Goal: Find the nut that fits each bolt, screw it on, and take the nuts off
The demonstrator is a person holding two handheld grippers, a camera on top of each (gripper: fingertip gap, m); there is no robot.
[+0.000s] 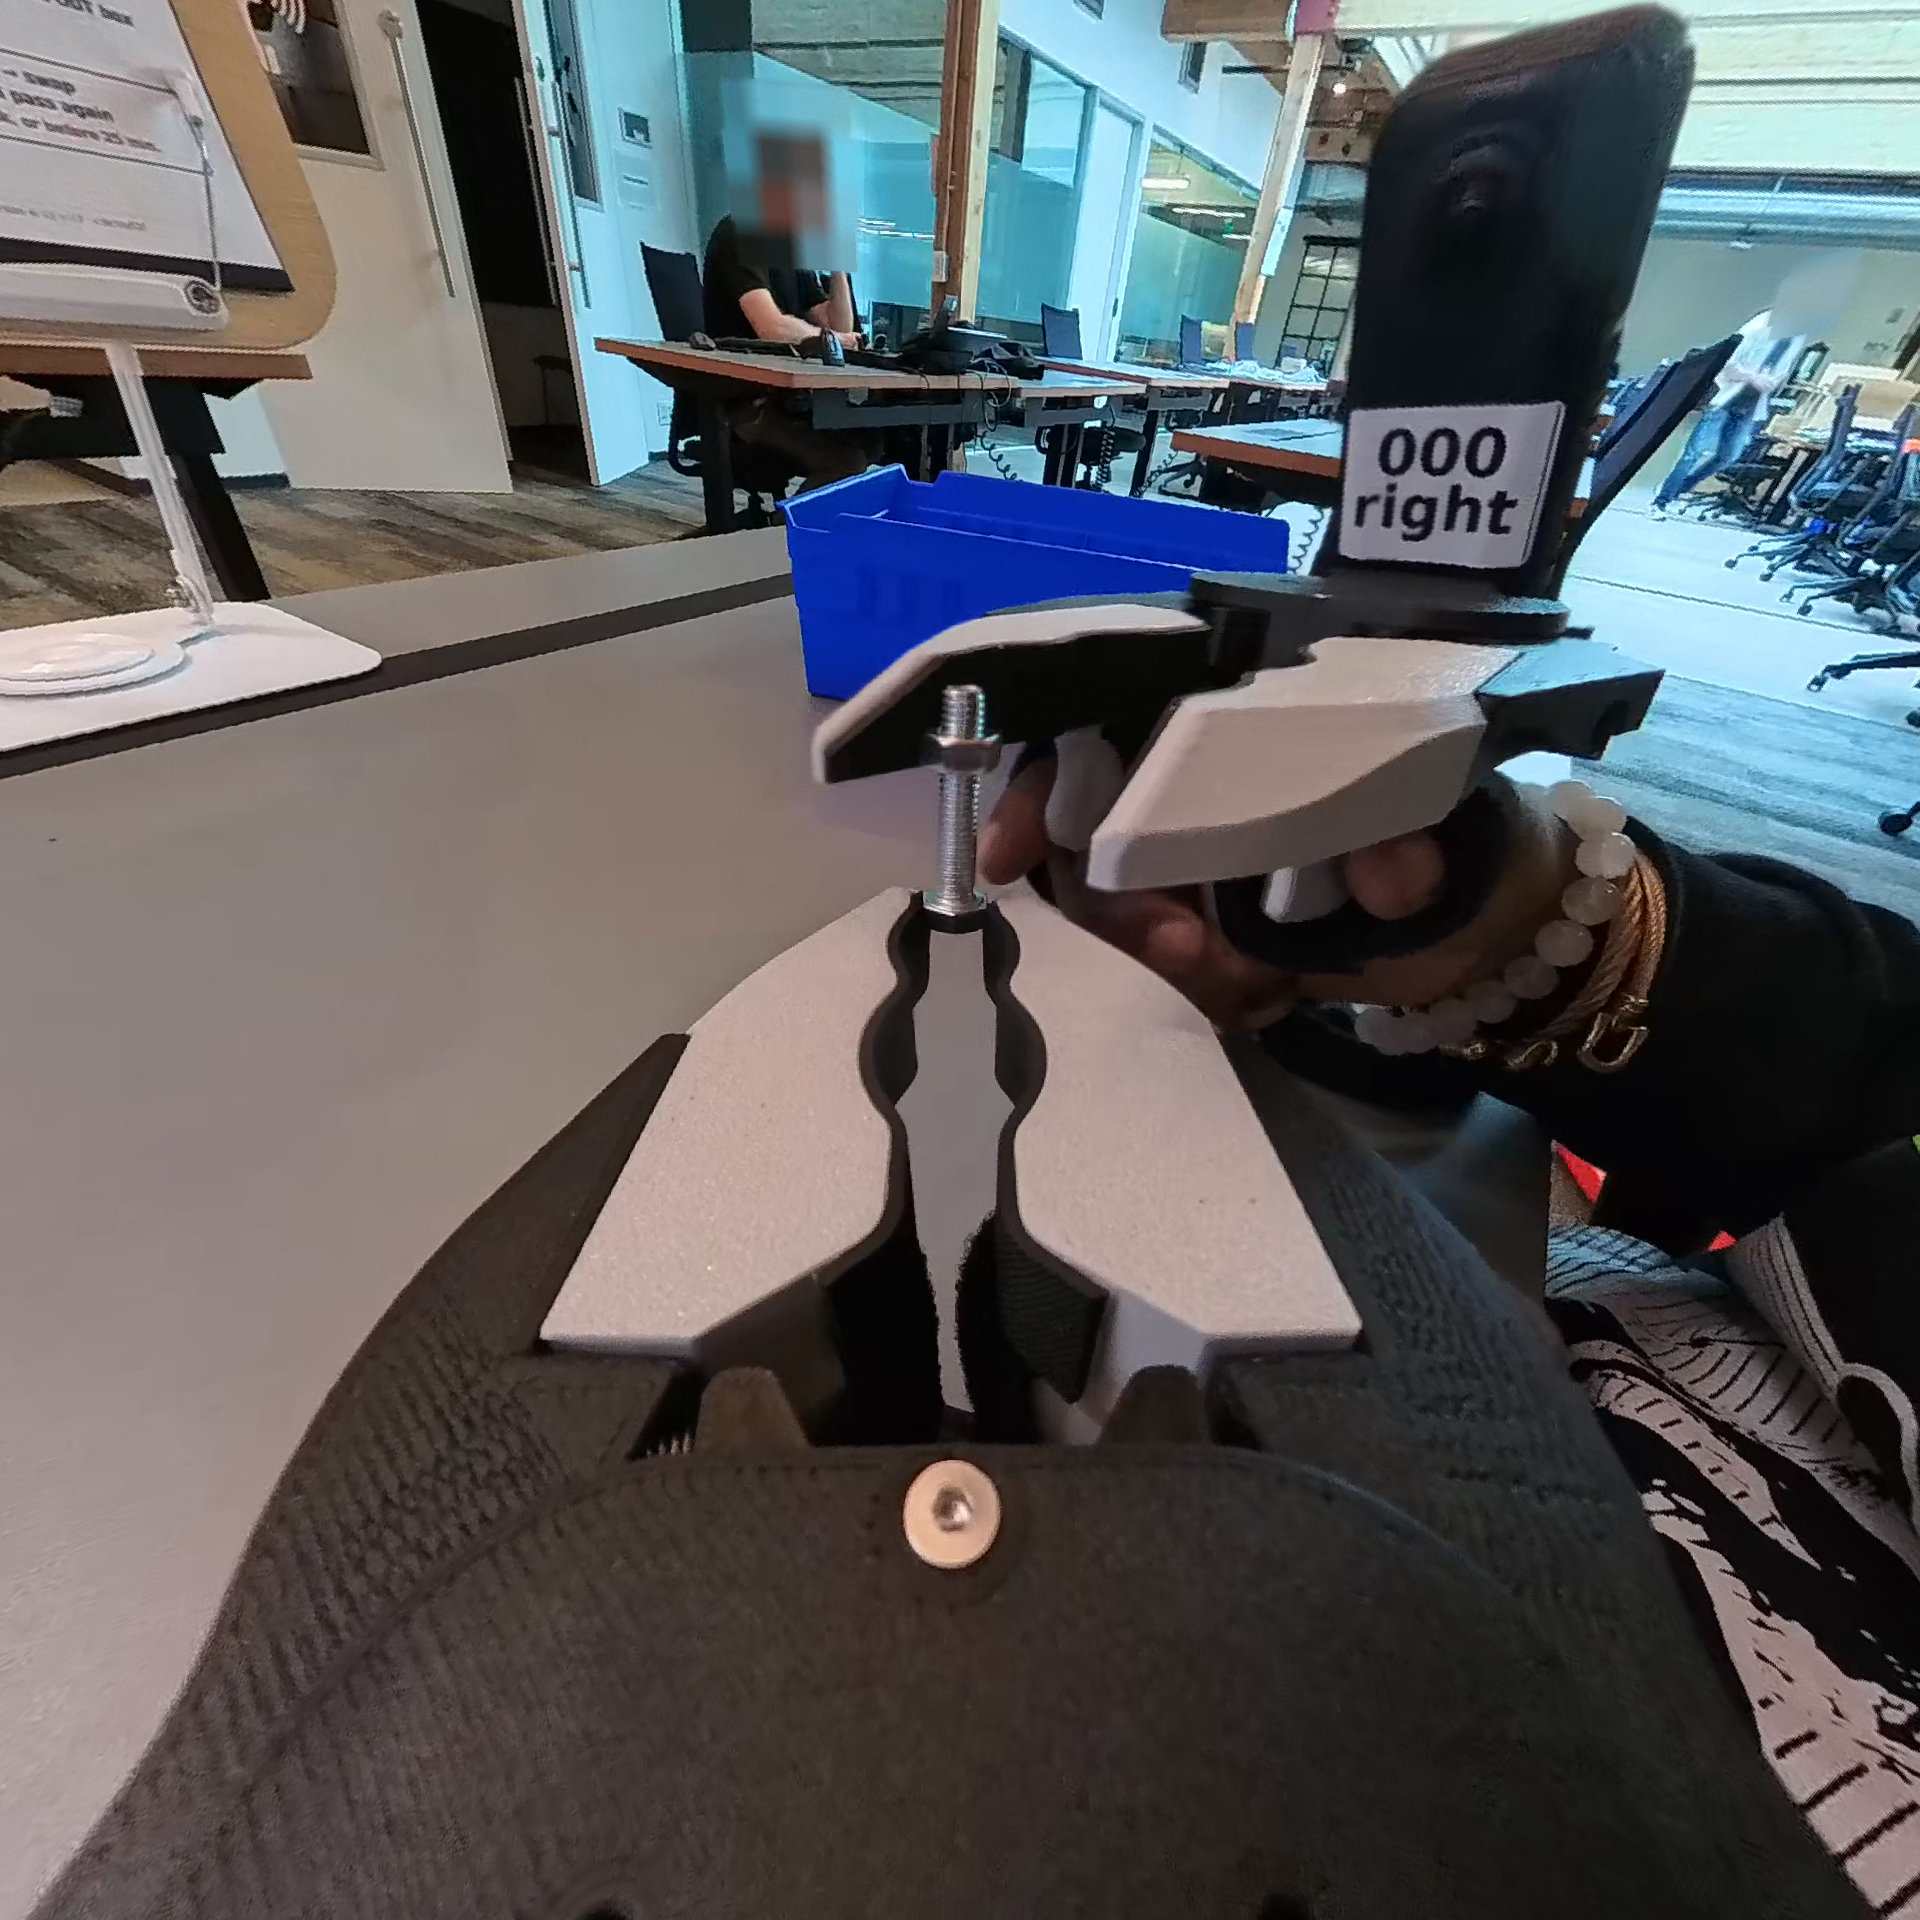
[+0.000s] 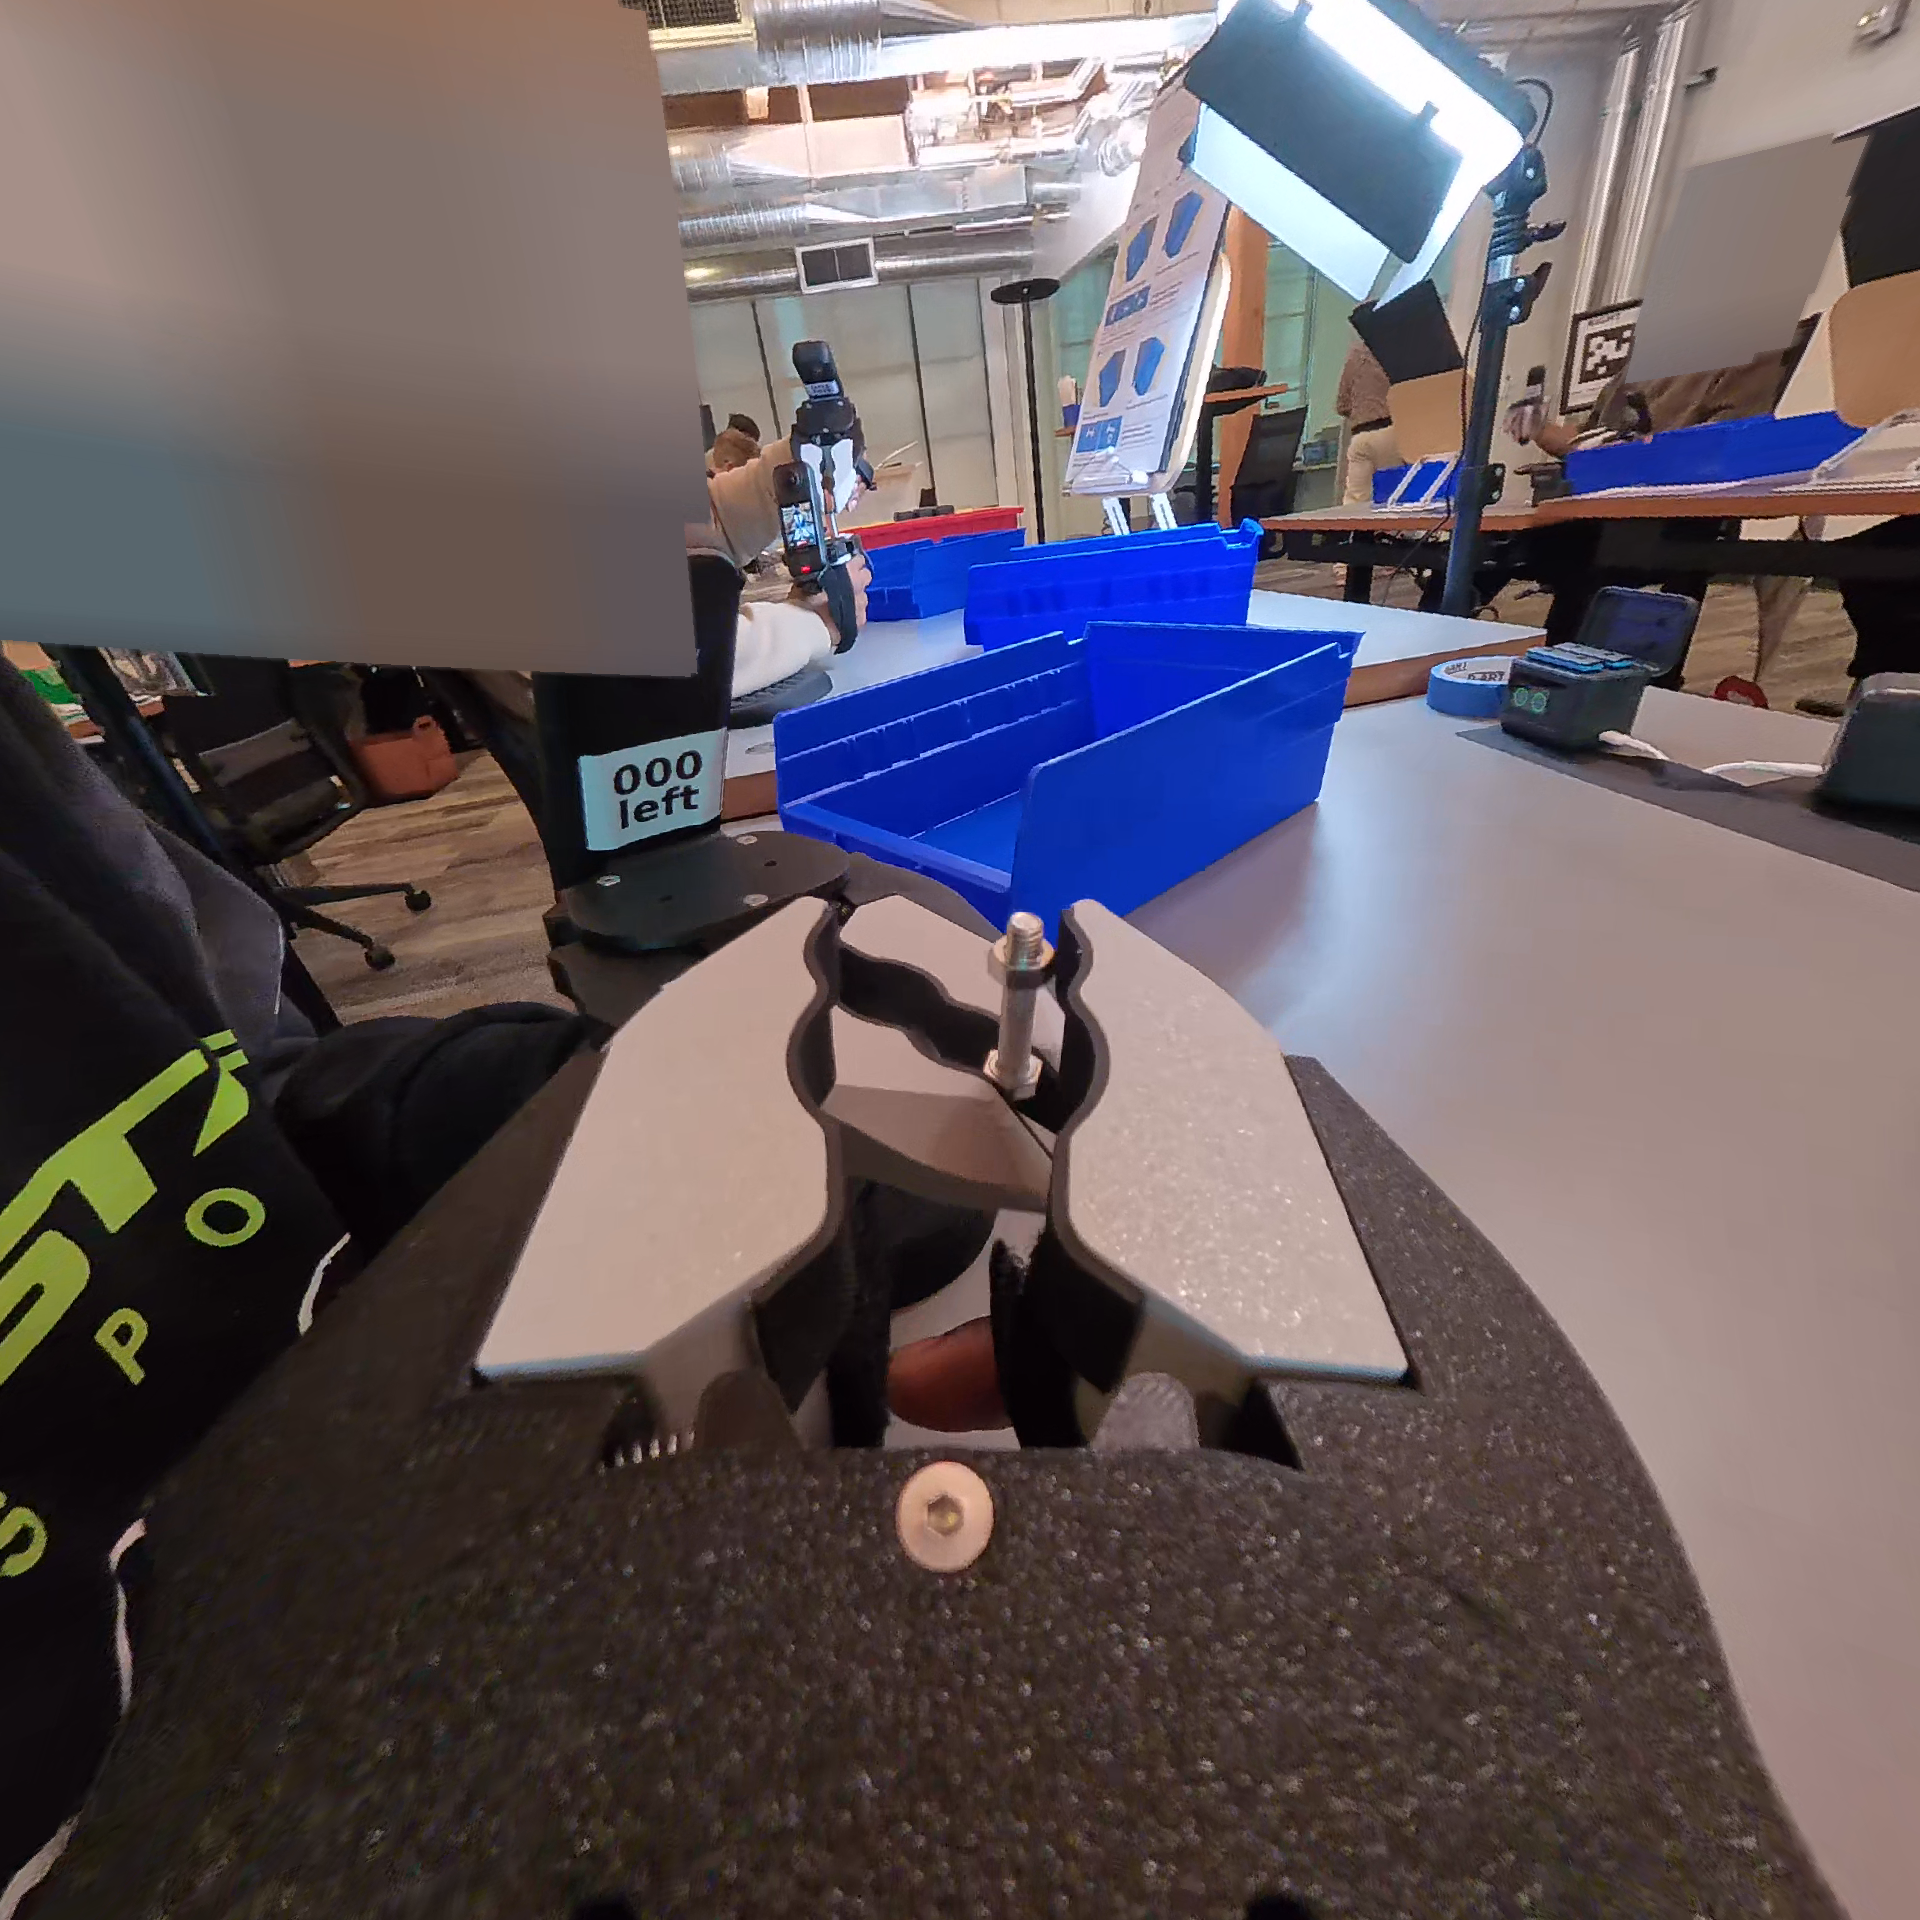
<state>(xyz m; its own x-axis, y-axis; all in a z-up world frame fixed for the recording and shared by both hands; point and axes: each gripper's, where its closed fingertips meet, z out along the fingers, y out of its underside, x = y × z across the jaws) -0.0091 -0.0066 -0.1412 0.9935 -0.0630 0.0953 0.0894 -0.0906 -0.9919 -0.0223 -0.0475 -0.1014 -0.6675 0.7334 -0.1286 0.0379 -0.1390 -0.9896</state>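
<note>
**Bolt upright in left gripper, nut near its top**

Bolt (image 1: 958, 821) stands upright, head clamped at the left gripper (image 1: 954, 914) tips. Nut (image 1: 962, 744) sits near the threaded top, between the right gripper (image 2: 940, 992) fingers, which are spread apart; one pad is just beside the nut, contact unclear. Blue bin (image 2: 1060, 769) is beyond the tips on a grey table (image 1: 364, 935). Open office behind: desks, chairs, a light panel (image 2: 1351, 135).

Shiny threaded metal bolt (image 1: 958, 800), glossy blue plastic bin (image 2: 1174, 790), matt grey tabletop (image 1: 416, 883)
</note>
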